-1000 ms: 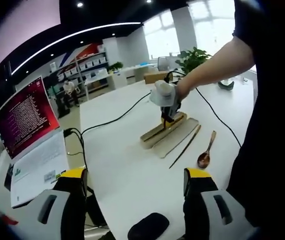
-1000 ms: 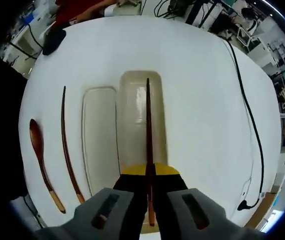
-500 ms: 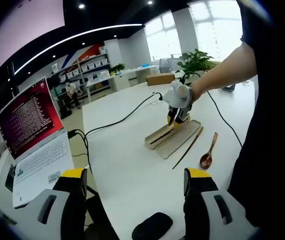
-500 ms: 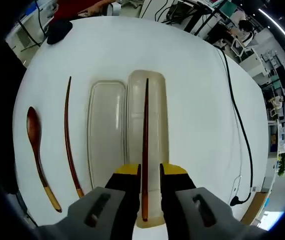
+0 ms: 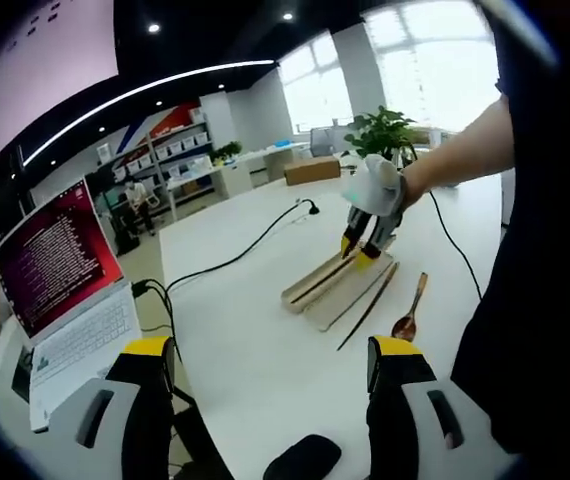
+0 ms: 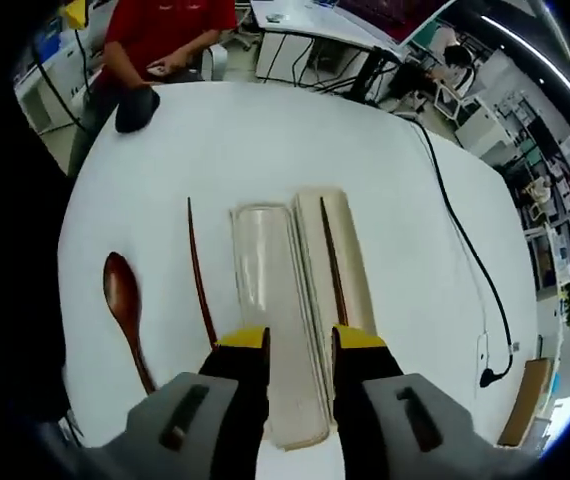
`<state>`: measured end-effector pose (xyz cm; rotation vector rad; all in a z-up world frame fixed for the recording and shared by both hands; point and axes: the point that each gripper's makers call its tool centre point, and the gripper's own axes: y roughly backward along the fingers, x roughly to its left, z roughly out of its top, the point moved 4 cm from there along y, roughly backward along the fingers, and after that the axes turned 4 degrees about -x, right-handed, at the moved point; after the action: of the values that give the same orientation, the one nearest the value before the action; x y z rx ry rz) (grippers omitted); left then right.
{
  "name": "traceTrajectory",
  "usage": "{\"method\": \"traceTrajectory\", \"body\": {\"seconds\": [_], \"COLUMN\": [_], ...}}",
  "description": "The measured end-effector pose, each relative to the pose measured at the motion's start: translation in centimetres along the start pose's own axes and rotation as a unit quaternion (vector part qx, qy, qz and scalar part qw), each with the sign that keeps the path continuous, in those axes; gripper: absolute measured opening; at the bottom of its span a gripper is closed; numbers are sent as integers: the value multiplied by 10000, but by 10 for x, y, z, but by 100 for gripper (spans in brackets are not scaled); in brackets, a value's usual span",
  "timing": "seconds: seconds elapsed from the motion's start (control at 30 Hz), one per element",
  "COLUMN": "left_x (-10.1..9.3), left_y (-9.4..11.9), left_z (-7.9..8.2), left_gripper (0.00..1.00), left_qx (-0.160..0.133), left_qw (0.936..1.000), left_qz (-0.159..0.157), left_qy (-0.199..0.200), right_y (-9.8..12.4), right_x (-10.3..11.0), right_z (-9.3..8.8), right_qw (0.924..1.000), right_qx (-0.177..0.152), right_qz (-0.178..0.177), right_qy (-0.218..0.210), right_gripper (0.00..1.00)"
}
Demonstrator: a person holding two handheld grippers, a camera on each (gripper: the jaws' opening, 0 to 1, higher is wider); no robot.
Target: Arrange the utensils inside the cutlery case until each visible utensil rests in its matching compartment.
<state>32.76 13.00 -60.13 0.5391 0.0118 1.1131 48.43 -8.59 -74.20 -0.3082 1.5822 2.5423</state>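
The cutlery case lies open on the white table, a beige tray (image 6: 347, 262) beside a clear half (image 6: 265, 300). One dark wooden chopstick (image 6: 333, 262) rests inside the beige tray. The second chopstick (image 6: 200, 275) lies on the table left of the case, and a wooden spoon (image 6: 125, 315) lies further left. My right gripper (image 6: 300, 350) hovers above the near end of the case, open and empty. From the left gripper view, the right gripper (image 5: 357, 250) hangs just over the case (image 5: 330, 285), with the loose chopstick (image 5: 365, 308) and spoon (image 5: 410, 310) beside it. My left gripper (image 5: 270, 360) is open, well short of the case.
An open laptop (image 5: 60, 290) stands at the table's left edge. A black cable (image 5: 235, 255) runs across the table, and a black mouse (image 5: 300, 460) lies between my left jaws. A seated person in red (image 6: 170, 30) is at the far side, near the mouse (image 6: 137, 108).
My right gripper has opened and let go of the chopstick, which now lies in the beige tray. It has then risen away from the case. The left gripper has hardly moved.
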Motion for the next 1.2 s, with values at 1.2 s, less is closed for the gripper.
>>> {"method": "traceTrajectory", "body": {"seconds": [1.2], "left_x": [-17], "left_y": [1], "left_z": [-13], "left_gripper": [80], "left_qx": [120], "left_qw": [9993], "left_qz": [-301], "left_qy": [-160], "right_y": [-33], "right_x": [59], "right_z": [-3], "right_qw": [9864], "right_qx": [912], "right_qz": [1256], "right_qy": [534], "right_gripper": [11]}}
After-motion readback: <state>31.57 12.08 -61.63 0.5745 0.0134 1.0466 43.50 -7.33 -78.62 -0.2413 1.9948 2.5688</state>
